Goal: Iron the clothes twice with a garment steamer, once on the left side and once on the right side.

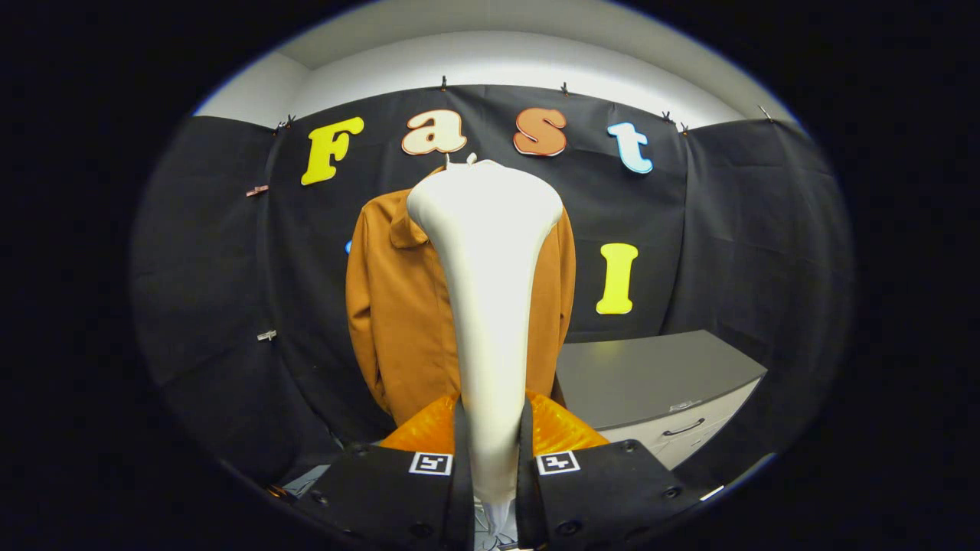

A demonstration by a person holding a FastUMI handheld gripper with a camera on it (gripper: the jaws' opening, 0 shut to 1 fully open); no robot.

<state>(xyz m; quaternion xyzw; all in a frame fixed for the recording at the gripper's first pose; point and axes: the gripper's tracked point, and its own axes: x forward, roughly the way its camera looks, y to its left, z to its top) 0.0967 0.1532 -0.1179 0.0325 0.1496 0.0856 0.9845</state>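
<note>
Hanging against the black cloth wall (222, 252) beyond the fingers was a brown jacket (398, 306), with a grey drawer cabinet (651, 375) to its right. Rising upright between the fingers, the white garment steamer (490, 260) stood in front of the jacket's middle. Both fingers of the gripper (494, 459) pressed against the steamer's narrow handle, holding it.
</note>
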